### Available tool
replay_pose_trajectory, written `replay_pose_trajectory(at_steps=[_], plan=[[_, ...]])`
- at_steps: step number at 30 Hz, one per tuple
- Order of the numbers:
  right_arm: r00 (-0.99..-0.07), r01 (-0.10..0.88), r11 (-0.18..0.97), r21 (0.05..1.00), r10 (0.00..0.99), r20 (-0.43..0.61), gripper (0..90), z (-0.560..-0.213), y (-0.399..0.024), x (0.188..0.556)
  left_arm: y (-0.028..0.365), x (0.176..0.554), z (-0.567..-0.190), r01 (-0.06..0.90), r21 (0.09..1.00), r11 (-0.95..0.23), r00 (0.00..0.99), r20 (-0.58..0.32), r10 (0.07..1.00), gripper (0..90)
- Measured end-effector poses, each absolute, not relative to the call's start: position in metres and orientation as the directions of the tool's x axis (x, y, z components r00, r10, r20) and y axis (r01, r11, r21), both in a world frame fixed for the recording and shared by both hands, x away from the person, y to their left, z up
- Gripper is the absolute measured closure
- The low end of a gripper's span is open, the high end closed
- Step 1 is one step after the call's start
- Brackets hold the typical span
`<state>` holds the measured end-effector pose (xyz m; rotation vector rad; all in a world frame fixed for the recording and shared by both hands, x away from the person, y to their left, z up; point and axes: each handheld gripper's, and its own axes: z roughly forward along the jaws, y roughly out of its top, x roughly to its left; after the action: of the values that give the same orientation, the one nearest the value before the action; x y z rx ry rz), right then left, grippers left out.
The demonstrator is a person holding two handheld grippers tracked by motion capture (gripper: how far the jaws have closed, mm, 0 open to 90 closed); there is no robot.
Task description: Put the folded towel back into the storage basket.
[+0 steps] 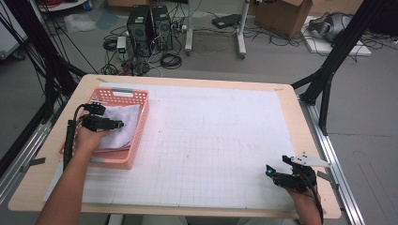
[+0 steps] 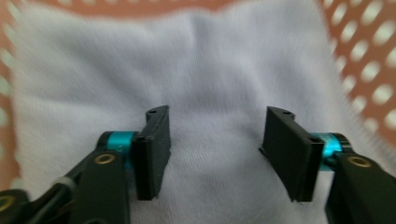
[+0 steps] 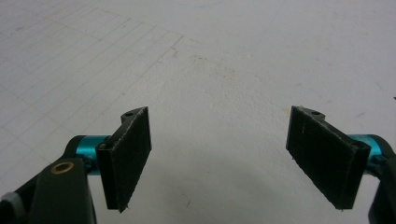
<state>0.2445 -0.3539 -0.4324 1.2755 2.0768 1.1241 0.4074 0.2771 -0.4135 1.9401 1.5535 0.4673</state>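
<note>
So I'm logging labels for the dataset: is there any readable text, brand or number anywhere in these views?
None can be read.
White grid mat: printed lines, no legible figures.
Cardboard box and computer towers: any markings too small.
Pink basket, white cloth: no text.

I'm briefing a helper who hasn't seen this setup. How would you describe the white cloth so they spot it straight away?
Start at the table with its white gridded mat, then look to its left edge for the pink perforated basket. The white cloth lies inside it, under the open left gripper. It is the only soft, folded thing on the table.
</note>
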Motion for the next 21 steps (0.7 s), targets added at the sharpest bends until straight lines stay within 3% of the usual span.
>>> replay_pose_trajectory(at_steps=[4,7,10,14,21], plan=[[-0.480,0.505,0.248,0.827,0.877,0.030,21.0,-0.433,-0.352,0.245,0.278,0.404,-0.405,0.690,0.721,-0.061,0.211,-0.120,0.970,37.6],[-0.476,0.509,0.240,0.826,0.879,0.038,21.0,-0.432,-0.354,0.245,0.278,0.396,-0.392,0.594,0.804,-0.035,0.260,-0.150,0.954,30.1],[-0.477,0.511,0.233,0.827,0.878,0.047,21.0,-0.433,-0.354,0.247,0.274,0.380,-0.378,0.458,0.888,-0.045,0.333,-0.124,0.935,26.0],[-0.484,0.506,0.236,0.830,0.874,0.046,21.0,-0.432,-0.353,0.249,0.267,0.361,-0.367,0.359,0.933,-0.010,0.412,-0.148,0.899,20.7],[-0.493,0.489,0.227,0.842,0.869,0.052,21.0,-0.430,-0.352,0.251,0.238,0.329,-0.354,0.263,0.965,-0.007,0.529,-0.138,0.838,21.7]])
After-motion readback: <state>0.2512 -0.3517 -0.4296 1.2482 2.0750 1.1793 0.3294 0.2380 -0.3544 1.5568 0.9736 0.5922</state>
